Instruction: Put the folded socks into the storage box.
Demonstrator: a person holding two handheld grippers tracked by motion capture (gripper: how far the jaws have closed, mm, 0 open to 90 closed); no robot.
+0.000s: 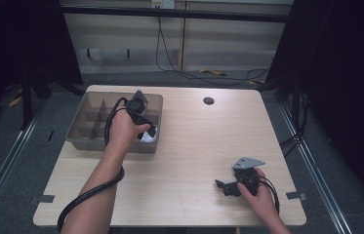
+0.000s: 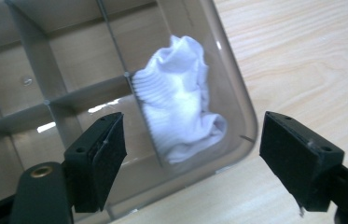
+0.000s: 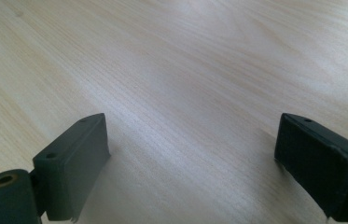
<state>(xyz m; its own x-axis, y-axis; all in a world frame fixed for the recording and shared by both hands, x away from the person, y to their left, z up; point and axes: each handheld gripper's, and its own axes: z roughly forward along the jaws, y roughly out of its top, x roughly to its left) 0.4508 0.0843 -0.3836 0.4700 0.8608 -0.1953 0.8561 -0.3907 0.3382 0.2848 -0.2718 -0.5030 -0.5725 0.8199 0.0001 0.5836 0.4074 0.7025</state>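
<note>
A crumpled white sock [image 2: 181, 112] lies in the corner compartment of a grey translucent divided bin [image 2: 237, 88], against a divider. In the high view the sock [image 1: 148, 137] shows at the bin's [image 1: 87, 127] near right corner. My left gripper [image 2: 192, 154] hovers above it, jaws wide apart with nothing between the pads; the left gripper [image 1: 146, 127] points down over that corner. My right gripper [image 1: 221, 186] rests low over the bare table at the front right. In its own view the right gripper [image 3: 190, 163] stands open above plain wood.
The bin sits at the table's [image 1: 189, 146] back left, with several other compartments bare. A dark round grommet hole [image 1: 208, 101] sits near the table's far edge. Cables lie on the floor beyond the table.
</note>
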